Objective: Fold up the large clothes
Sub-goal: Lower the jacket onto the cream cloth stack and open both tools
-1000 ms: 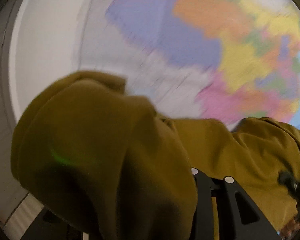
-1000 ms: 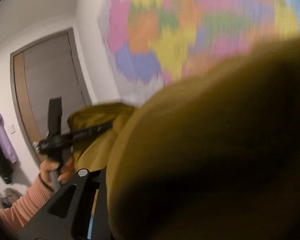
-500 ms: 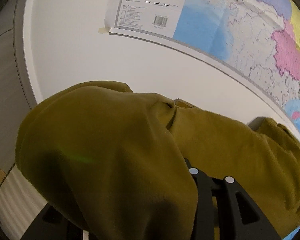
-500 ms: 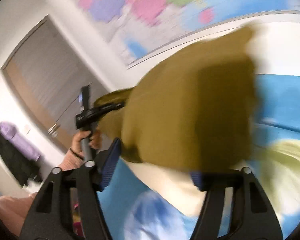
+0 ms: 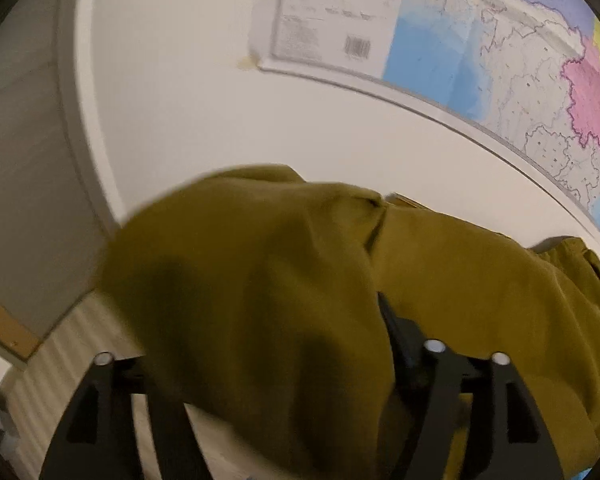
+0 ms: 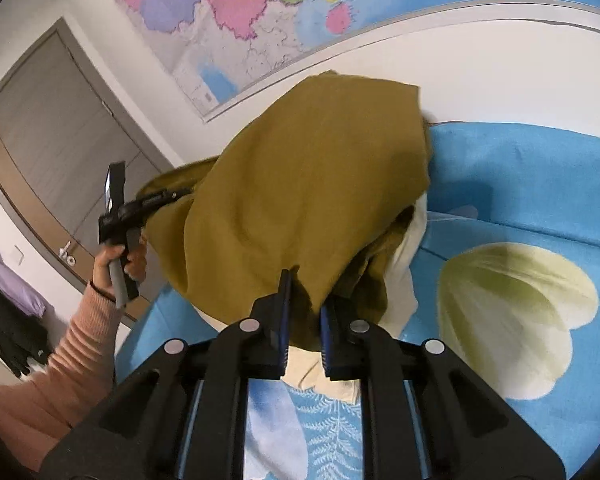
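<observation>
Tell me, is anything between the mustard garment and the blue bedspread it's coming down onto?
Nothing visible. The mustard garment hangs from the right gripper, whose jaws have just been closing on its edge, over the blue bedspread; only a cream patch of the print shows underneath.

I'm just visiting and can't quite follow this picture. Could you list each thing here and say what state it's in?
Olive-green garment: bunched, lifted off the bed, draped over both grippers.
Right gripper: just closed, pinching the garment.
Left gripper: jaws just opened wide, cloth draped over them.
Door: closed.
Wall map: hanging flat.
Blue floral bedsheet: spread out.
</observation>
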### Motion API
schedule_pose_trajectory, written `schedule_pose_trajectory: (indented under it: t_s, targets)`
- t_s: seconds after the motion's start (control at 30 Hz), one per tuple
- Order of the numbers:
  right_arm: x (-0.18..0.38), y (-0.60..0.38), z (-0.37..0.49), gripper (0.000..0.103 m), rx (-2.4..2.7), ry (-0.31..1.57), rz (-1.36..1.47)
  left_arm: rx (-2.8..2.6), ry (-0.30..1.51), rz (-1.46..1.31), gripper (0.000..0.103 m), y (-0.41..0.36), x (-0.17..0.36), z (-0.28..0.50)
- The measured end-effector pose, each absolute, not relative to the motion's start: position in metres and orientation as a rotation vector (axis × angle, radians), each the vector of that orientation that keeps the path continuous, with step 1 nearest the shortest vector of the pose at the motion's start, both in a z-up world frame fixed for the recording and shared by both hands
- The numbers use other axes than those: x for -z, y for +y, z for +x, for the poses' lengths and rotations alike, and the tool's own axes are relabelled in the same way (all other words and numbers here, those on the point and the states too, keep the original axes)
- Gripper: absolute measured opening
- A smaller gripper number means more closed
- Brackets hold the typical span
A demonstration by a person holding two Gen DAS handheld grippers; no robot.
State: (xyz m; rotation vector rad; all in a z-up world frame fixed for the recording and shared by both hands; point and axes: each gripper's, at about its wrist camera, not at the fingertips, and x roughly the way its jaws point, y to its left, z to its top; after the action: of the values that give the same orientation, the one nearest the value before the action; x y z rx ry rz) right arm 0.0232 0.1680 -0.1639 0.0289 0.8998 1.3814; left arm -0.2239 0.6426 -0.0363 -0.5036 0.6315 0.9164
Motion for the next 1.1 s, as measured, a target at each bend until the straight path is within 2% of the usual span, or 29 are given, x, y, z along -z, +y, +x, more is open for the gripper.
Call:
schedule_pose_trajectory:
  t_s: [0.1,0.17,0.2,0.23,0.33,0.47,0.6,0.73,0.87,1.1]
  targets:
    - [0.153,0.172,0.017,0.021,-1.344,0.876,-0.03,-0.932,0.576,-0.467,0.076,0.616,0.026,-0.241]
    - [0.133,0.164,0.014,0.04,-1.298,0.817,-0.057,-0.95,0.528,-0.436,0.079,0.601,0.018,-0.253]
    - [0.127,0.159,0.012,0.063,-1.263,0.772,-0.065,-0.946,0.496,-0.424,0.082,0.594,0.012,-0.258]
    - [0.113,0.154,0.006,0.067,-1.211,0.695,-0.066,-0.93,0.433,-0.404,0.083,0.58,0.006,-0.268]
    - [0.088,0.151,-0.002,0.066,-1.228,0.585,-0.059,-0.854,0.353,-0.332,0.088,0.553,-0.008,-0.271]
    - [0.078,0.186,-0.005,0.064,-1.279,0.554,-0.106,-0.744,0.377,-0.268,0.089,0.531,-0.015,-0.247]
    - [0.086,0.231,0.01,0.06,-1.298,0.631,-0.11,-0.658,0.442,-0.308,0.089,0.534,-0.002,-0.208]
    - [0.117,0.269,0.023,0.052,-1.255,0.741,-0.18,-0.626,0.505,-0.325,0.089,0.532,0.018,-0.182]
    - [0.143,0.274,0.025,0.052,-1.259,0.792,-0.198,-0.673,0.587,-0.267,0.089,0.522,0.041,-0.169]
    - [0.124,0.26,0.016,0.054,-1.27,0.755,-0.202,-0.672,0.571,-0.27,0.089,0.516,0.036,-0.175]
